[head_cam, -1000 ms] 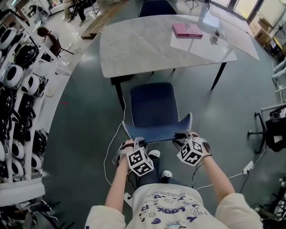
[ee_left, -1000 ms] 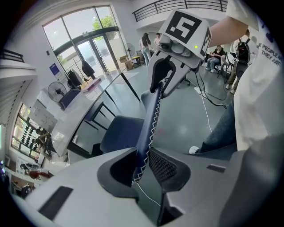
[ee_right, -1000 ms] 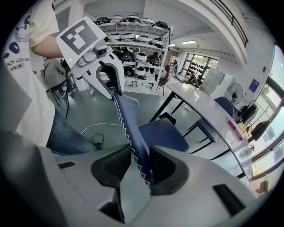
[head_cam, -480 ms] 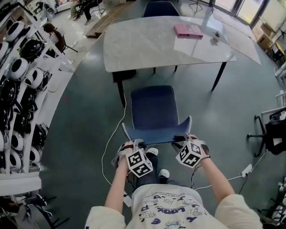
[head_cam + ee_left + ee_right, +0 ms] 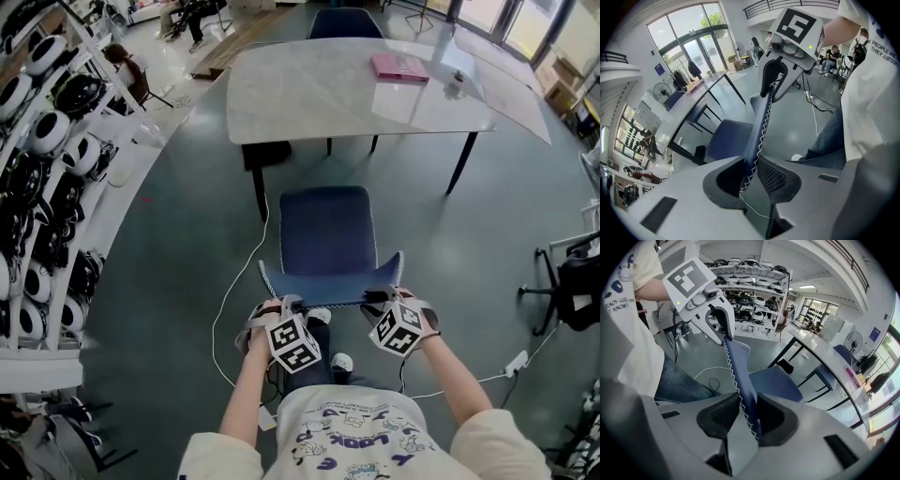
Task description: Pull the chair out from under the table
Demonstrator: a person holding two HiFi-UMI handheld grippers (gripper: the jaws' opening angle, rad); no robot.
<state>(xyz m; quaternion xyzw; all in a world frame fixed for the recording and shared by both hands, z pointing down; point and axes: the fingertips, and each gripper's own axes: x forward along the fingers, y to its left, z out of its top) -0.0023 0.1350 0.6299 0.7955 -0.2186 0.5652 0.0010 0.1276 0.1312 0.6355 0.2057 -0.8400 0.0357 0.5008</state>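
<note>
A dark blue chair (image 5: 326, 234) with white zigzag stitching stands on the grey floor, its seat out in front of the white marble table (image 5: 309, 94). My left gripper (image 5: 284, 306) is shut on the left end of the backrest's top edge (image 5: 754, 140). My right gripper (image 5: 379, 299) is shut on the right end of that edge (image 5: 740, 380). In the left gripper view the pads (image 5: 772, 176) pinch the stitched edge, and the right gripper (image 5: 780, 77) shows at its far end. The right gripper view shows the left gripper (image 5: 719, 322) likewise, with the seat (image 5: 776, 380) below.
Racks of helmets (image 5: 37, 187) line the left side. A pink book (image 5: 399, 67) lies on the table, and a second blue chair (image 5: 345, 22) stands behind it. A white cable (image 5: 225, 309) trails on the floor by the chair; a black office chair (image 5: 572, 291) is at right.
The chair has slid back toward the person, and the gap between its seat and the table edge has widened. Both grippers kept their hold on the backrest.
</note>
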